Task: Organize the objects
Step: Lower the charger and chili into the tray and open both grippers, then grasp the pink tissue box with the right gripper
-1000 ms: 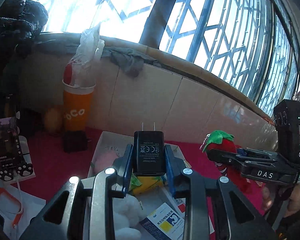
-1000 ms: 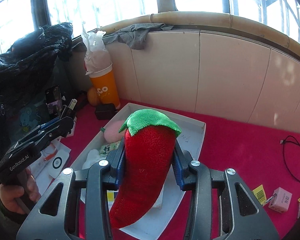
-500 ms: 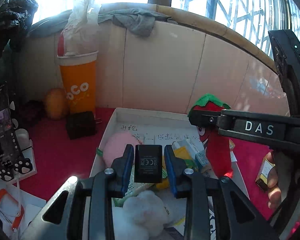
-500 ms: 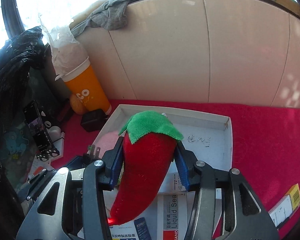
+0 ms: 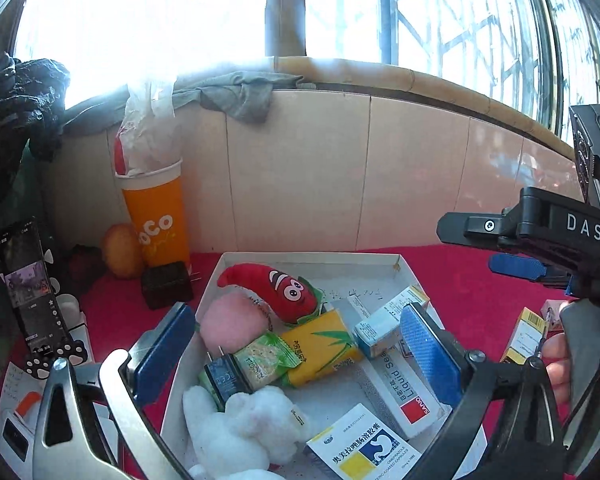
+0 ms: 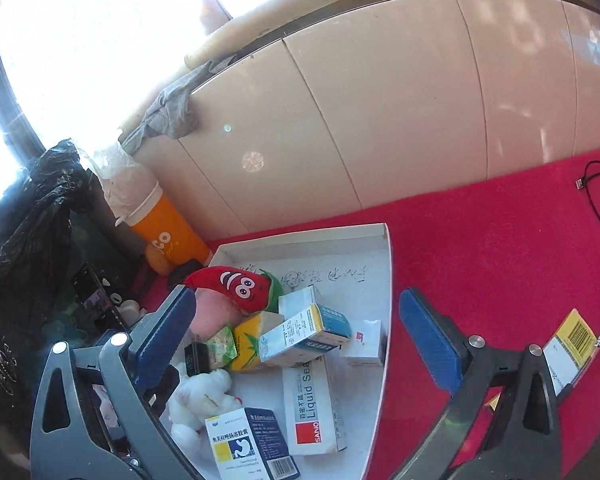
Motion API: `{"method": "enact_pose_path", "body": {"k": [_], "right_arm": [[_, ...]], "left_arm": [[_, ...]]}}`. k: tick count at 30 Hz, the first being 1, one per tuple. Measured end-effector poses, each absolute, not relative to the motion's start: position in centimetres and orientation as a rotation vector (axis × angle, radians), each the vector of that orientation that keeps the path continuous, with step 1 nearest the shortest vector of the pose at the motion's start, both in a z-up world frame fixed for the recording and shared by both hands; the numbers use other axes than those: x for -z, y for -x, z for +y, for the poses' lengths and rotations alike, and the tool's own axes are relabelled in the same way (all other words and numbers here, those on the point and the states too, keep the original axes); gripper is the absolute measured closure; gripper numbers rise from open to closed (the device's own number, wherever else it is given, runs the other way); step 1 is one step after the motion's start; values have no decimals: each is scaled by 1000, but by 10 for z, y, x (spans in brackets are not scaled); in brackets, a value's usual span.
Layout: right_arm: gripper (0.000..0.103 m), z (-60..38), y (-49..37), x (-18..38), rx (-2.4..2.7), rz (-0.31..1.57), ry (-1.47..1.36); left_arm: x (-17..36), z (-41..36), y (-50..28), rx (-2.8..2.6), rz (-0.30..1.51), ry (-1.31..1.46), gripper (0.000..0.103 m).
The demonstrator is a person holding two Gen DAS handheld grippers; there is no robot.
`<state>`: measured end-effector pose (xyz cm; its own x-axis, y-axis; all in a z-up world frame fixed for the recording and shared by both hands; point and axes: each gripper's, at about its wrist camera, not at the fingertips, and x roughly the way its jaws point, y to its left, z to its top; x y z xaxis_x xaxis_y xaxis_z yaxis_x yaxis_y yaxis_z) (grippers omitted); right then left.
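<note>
A white tray (image 5: 312, 256) on the red cloth holds the sorted items. The black charger (image 5: 222, 376) lies in it, prongs up-left, against a green snack packet (image 5: 266, 360). The red chili plush (image 5: 276, 286) rests on its side at the tray's far end, by a pink ball (image 5: 232, 326). My left gripper (image 5: 296, 350) hovers over the tray, its jaws opening wide and gripping nothing. My right gripper (image 6: 298, 336) also hangs above the tray (image 6: 300, 236), its jaws opening and empty; the chili (image 6: 236, 288) and charger (image 6: 196, 358) lie below it.
The tray also holds several medicine boxes, a yellow carton (image 5: 320, 344) and a white plush (image 5: 240, 428). An orange cup (image 5: 156, 216), a black adapter (image 5: 166, 284) and a phone (image 5: 30, 284) stand left of it. A yellow box (image 6: 572, 340) and a cable (image 6: 596, 188) lie right.
Both grippers went from shut to wide open. The charger left the left jaws and the chili plush left the right jaws; both now lie in the tray. Both views tipped downward.
</note>
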<state>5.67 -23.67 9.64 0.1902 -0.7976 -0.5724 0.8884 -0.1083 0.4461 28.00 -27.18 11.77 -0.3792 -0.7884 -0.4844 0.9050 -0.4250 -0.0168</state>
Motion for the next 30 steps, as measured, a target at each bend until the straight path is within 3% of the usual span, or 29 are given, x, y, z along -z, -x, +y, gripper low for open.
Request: {"method": "enact_pose_path", "body": {"k": [14, 21, 30], "right_arm": [[0, -144, -3, -86, 1433, 4, -914], [0, -100, 76, -82, 1632, -23, -881], [1, -99, 198, -29, 1999, 185, -1021]], "left_arm": [[-129, -236, -233, 2097, 306, -537, 0], [-114, -216, -188, 2175, 285, -650, 0], [-86, -190, -123, 2268, 241, -842, 0]]}}
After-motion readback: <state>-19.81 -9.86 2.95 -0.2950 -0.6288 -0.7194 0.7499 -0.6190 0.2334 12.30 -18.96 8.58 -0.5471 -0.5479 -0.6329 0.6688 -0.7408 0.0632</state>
